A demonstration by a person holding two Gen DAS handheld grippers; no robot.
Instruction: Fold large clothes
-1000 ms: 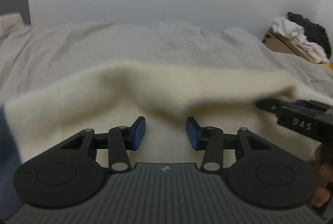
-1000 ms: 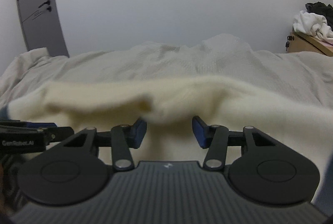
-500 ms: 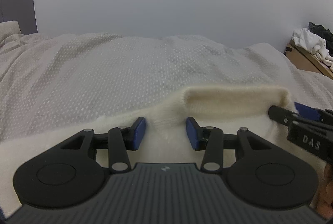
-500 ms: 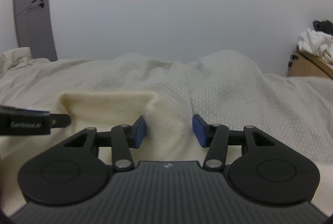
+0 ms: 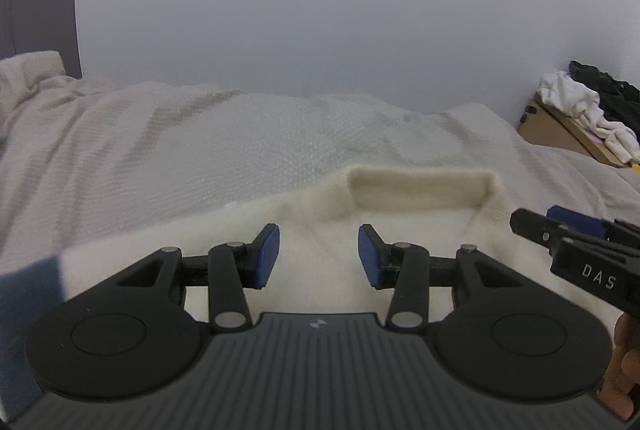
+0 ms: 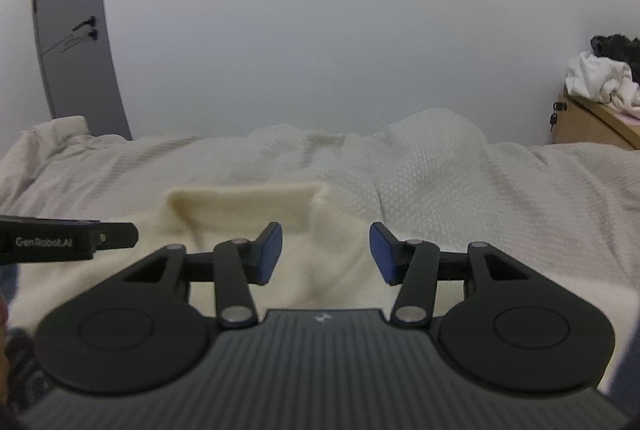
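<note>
Hovering over cream sweater (image 5: 400, 230) | both grippers, left gripper (image 5: 319, 256) and right gripper (image 6: 326, 254), gaping, holding nothing | soft, floppy knit; I am judging shoulders beside collar (image 6: 244, 200) best.

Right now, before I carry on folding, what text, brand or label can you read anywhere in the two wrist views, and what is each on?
"DAS": white letters on the side of the right gripper, seen in the left wrist view.
"GenRobot.AI": pale print on the side of the left gripper, seen in the right wrist view.
A small emblem sits on each ribbed gripper body; too small to read.
Nothing legible on the cream sweater, bedcover or door.
</note>
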